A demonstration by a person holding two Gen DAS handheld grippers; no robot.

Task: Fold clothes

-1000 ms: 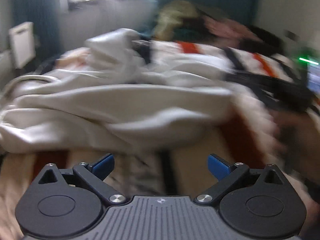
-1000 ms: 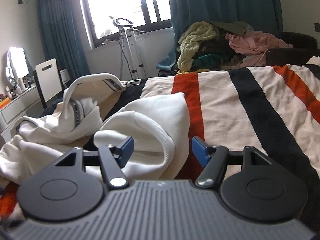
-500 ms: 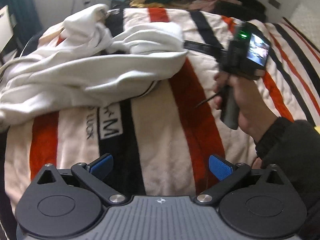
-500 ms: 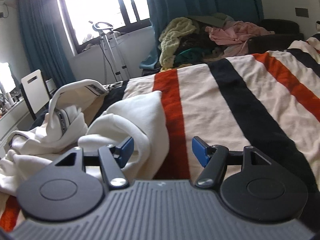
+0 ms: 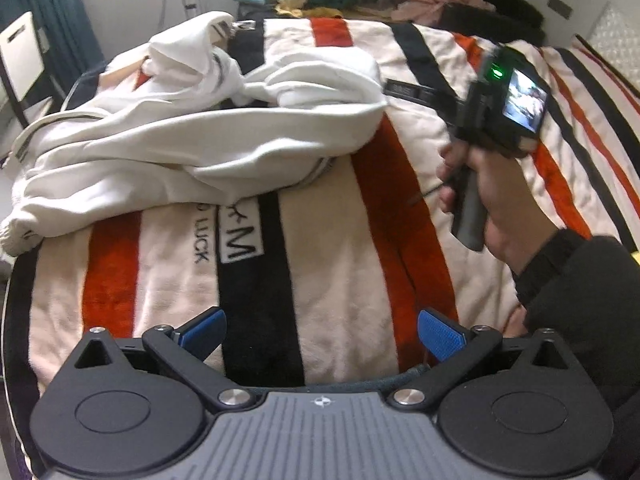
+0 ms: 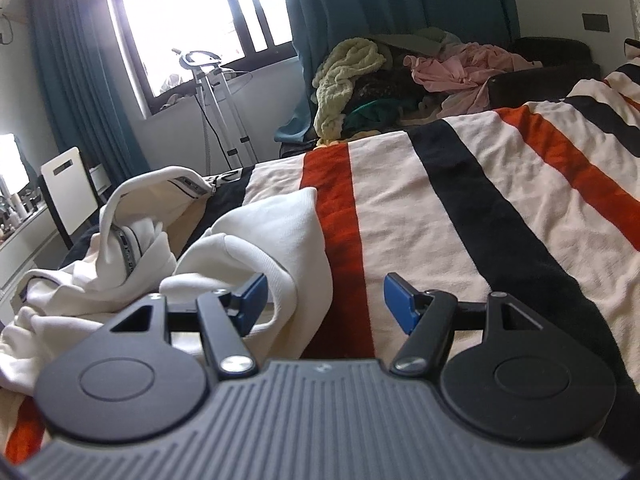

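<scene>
My left gripper (image 5: 320,330) hangs above the near end of the bed, its blue fingers (image 5: 204,330) spread wide with nothing between them. Below them lies the blanket (image 5: 340,272), cream with orange and black stripes running away from me, and a black patch with white letters just ahead of the left finger. It covers the bed from edge to edge.

The hoodie (image 5: 192,136) lies crumpled on the far left part of the blanket, white, with one cuff hanging near the left edge and its hood bunched toward the far end. My right hand (image 5: 492,200) holds the right gripper (image 6: 322,300) just beside the hoodie's right edge, low over an orange stripe; a green light and a small lit screen show on its back.

From the right wrist view those fingers (image 6: 250,296) are also wide apart and hold nothing. The left one sits against a white fold of the hoodie; whether it touches I cannot tell. The right one is over bare blanket.

Beyond the foot of the bed a heap of clothes (image 6: 400,80), yellow, pink and dark, is piled up in front of teal curtains (image 6: 360,8). A bright window (image 6: 192,20) stands to the left, with a metal stand (image 6: 216,104) below it and a white chair (image 6: 68,188) near a desk (image 6: 20,248) at the left wall.
</scene>
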